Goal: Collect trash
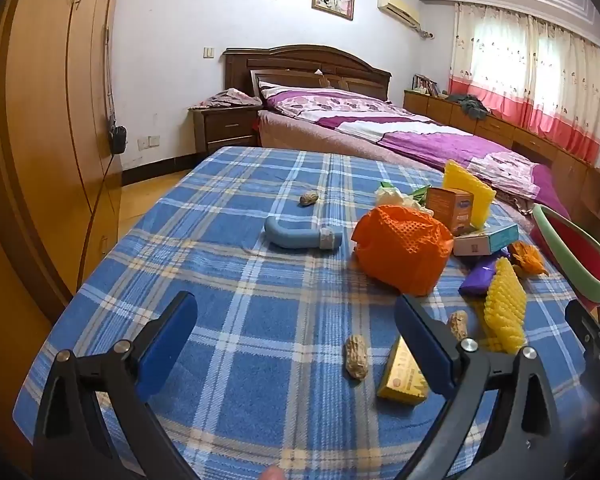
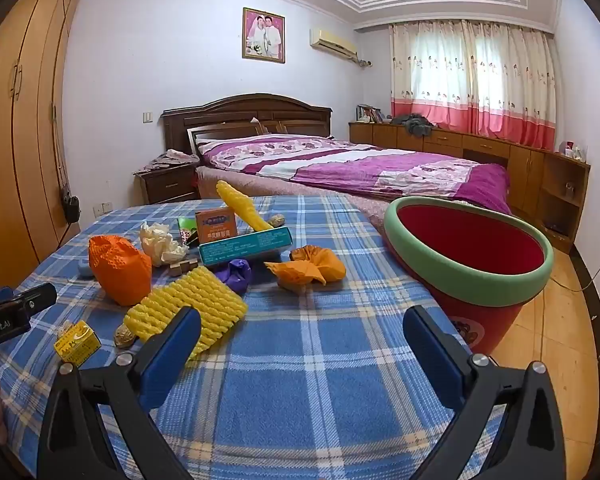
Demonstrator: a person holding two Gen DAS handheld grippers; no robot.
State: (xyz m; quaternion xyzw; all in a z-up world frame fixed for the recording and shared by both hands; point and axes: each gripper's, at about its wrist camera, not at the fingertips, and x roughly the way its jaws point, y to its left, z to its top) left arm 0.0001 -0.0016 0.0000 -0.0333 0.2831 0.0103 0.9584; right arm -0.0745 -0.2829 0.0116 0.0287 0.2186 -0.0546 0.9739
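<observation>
Left gripper (image 1: 296, 332): jaws spread wide, empty, above the plaid cloth (image 1: 228, 216); peanut (image 1: 356, 357) lay between its fingers. Right gripper (image 2: 302, 340): likewise spread, empty; yellow foam net (image 2: 192, 312) beside its left finger, red bin (image 2: 472, 264) beyond its right.

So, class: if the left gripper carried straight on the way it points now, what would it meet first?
Probably the peanut, lying on the plaid cloth just ahead between the open fingers of the left gripper. The yellow box sits slightly to its right; depth is hard to judge through the fisheye.
</observation>
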